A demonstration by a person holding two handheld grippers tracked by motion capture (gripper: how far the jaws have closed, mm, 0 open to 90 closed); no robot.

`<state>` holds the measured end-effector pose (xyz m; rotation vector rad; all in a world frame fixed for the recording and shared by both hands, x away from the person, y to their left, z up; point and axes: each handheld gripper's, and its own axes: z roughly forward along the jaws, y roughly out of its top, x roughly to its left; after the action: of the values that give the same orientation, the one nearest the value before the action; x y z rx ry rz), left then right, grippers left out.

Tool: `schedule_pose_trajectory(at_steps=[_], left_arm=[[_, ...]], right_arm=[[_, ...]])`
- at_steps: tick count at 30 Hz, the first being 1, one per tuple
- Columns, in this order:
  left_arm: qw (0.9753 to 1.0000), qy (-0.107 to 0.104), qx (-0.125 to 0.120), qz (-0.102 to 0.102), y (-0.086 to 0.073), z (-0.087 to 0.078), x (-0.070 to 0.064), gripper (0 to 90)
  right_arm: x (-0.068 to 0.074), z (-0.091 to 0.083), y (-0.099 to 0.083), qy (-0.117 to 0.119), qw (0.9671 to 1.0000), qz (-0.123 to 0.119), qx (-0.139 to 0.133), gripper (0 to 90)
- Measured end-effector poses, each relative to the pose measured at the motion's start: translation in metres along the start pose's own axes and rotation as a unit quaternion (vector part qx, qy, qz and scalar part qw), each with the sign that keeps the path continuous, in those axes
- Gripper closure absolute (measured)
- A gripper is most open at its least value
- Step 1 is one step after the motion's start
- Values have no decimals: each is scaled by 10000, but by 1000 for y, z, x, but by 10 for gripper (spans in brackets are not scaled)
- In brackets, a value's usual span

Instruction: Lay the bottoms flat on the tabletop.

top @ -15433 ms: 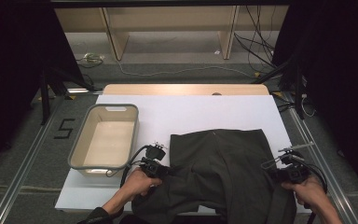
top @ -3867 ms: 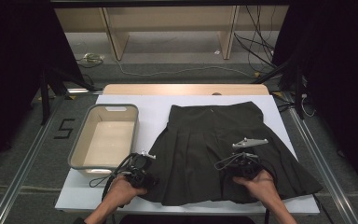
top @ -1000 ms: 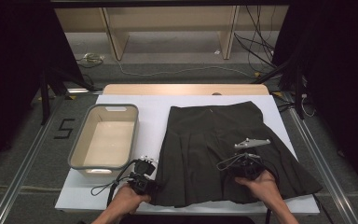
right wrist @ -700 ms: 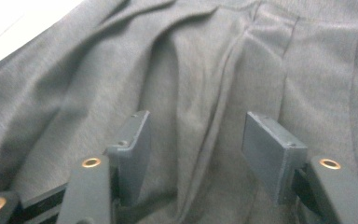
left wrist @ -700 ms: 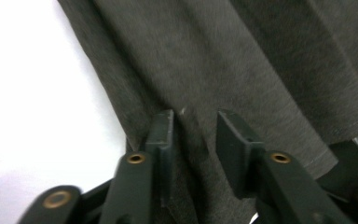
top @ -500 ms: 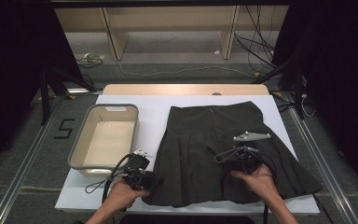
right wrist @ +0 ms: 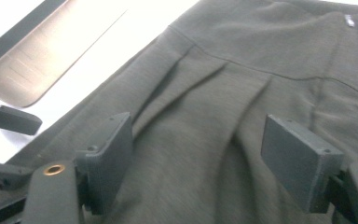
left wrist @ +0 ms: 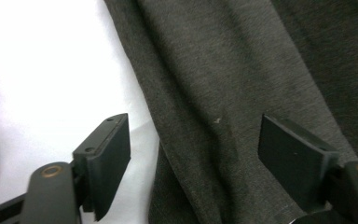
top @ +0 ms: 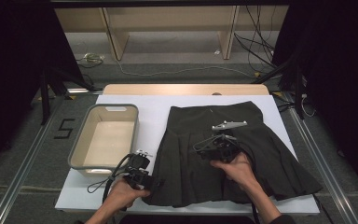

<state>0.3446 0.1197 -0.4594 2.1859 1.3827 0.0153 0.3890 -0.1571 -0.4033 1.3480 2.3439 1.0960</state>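
Lying spread flat on the white table (top: 144,105), waistband toward the far edge and hem toward the person, the skirt (top: 256,154) fills the right half of the surface, with the empty bin (top: 77,151) well apart to its left. Over the last few seconds it has gone from a bunched, half-folded heap to this fanned-out shape, and in the last half second both grippers have shifted only slightly: the right gripper (top: 205,148) has crept further up the middle of the cloth toward the pleats, while the left gripper (top: 156,183) has settled at the near-left hem corner. I judge that spreading is finished and a fold is being set up, probably bringing the left edge across. Both grippers are released, jaws wide apart with nothing between them. The high view gives the whole layout and the hem's wavy outline, but it hides how the jaws stand. The left gripper view fills that in: the left gripper (left wrist: 193,154) straddles the skirt's edge (left wrist: 242,93), one jaw over bare table (left wrist: 42,65), one over cloth, and a raised fold runs between them. The right gripper view shows the right gripper (right wrist: 198,161) hovering above the pleats below the waistband seam (right wrist: 261,65), with the bin's rim (right wrist: 46,70) at upper left.
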Motion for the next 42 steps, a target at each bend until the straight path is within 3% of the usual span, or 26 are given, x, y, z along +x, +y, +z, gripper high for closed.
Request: schedule_pose_trajectory(at_steps=[9, 13, 18, 42], left_arm=[[9999, 10, 147, -9, 1, 6, 1, 215], [9998, 12, 175, -31, 1, 7, 2, 211], [9998, 12, 194, -34, 2, 8, 2, 207], [9995, -8, 313, -37, 2, 12, 3, 206]], right_arm=[[13, 20, 17, 179, 9998, -34, 110, 243], [16, 27, 24, 238, 9996, 81, 119, 243], [18, 34, 32, 190, 9996, 90, 170, 239], [6, 56, 53, 63, 9990, 292, 346, 230]])
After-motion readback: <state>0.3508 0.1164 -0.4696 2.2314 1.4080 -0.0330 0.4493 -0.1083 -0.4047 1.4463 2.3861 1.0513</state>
